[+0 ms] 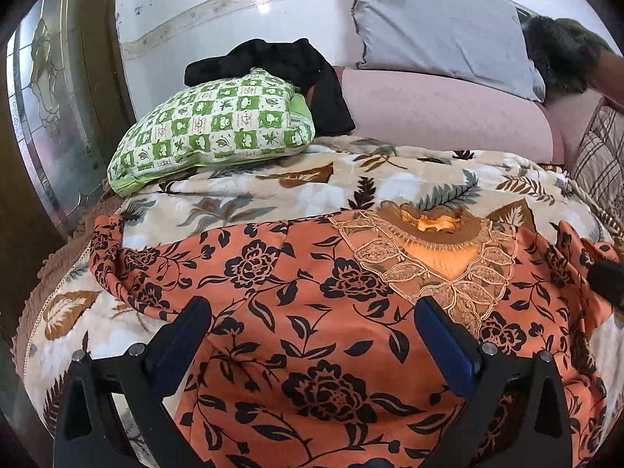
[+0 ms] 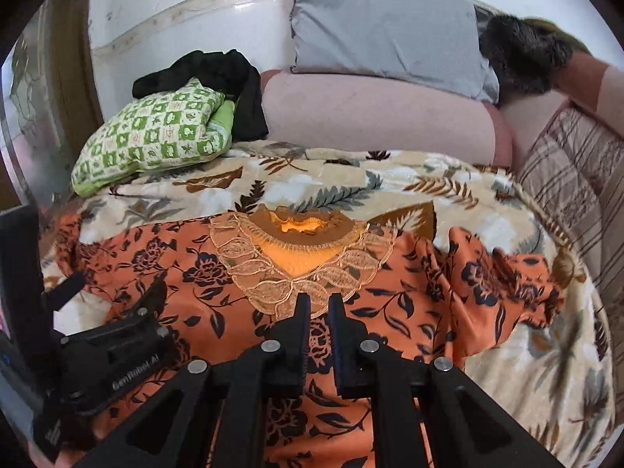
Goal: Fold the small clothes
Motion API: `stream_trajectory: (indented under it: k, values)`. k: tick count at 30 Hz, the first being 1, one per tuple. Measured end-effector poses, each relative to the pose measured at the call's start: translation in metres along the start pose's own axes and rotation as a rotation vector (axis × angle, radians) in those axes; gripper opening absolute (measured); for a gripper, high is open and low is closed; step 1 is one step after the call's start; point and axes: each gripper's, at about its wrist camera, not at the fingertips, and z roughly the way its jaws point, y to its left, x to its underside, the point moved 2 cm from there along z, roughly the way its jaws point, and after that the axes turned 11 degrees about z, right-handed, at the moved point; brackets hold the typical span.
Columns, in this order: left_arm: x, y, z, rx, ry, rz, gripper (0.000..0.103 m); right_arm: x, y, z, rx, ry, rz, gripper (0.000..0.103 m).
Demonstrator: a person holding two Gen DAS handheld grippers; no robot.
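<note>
Both wrist views low over bed (image 1: 273,195)

We see a leaf-patterned blanket (image 1: 296,191) spread over the bed. At its far left lies a green checked pillow (image 1: 218,124), with a black garment (image 1: 273,62) heaped behind it and draped down its right side. A long pink bolster (image 2: 374,113) runs along the white wall (image 2: 187,19), and a grey cushion (image 2: 386,27) leans above it. A striped cushion (image 2: 577,163) sits at the right.
</note>
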Motion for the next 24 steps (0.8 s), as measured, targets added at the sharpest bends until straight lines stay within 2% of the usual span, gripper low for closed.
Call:
stream_trajectory:
  k: [5, 11, 16, 17, 19, 21, 22, 24]
  values:
    - [0.0, 0.003, 0.01, 0.022, 0.041, -0.042, 0.103, -0.007, -0.002, -0.003, 0.013, -0.045, -0.004, 0.011]
    - [0.001, -0.001, 0.011, 0.006, 0.037, -0.038, 0.103, -0.02, -0.014, -0.014, 0.042, -0.123, 0.004, 0.011]
    - [0.001, -0.008, 0.014, 0.004, 0.049, -0.017, 0.103, -0.03, -0.038, -0.03, 0.05, -0.26, 0.069, 0.011]
    - [0.0, -0.009, 0.014, 0.001, 0.049, -0.012, 0.103, -0.032, -0.043, -0.029, 0.057, -0.264, 0.083, 0.011]
    - [0.0, -0.012, 0.015, -0.002, 0.051, -0.002, 0.103, -0.04, -0.063, -0.014, 0.054, -0.183, 0.147, 0.011]
    - [0.0, -0.014, 0.016, -0.004, 0.054, 0.007, 0.103, -0.047, -0.093, 0.005, -0.015, -0.038, 0.267, 0.011]
    - [0.0, -0.015, 0.016, -0.003, 0.056, 0.01, 0.103, -0.049, -0.109, 0.006, -0.055, -0.023, 0.33, 0.011]
    - [0.0, -0.017, 0.018, -0.002, 0.059, 0.011, 0.103, -0.057, -0.144, -0.011, -0.1, -0.112, 0.437, 0.011]
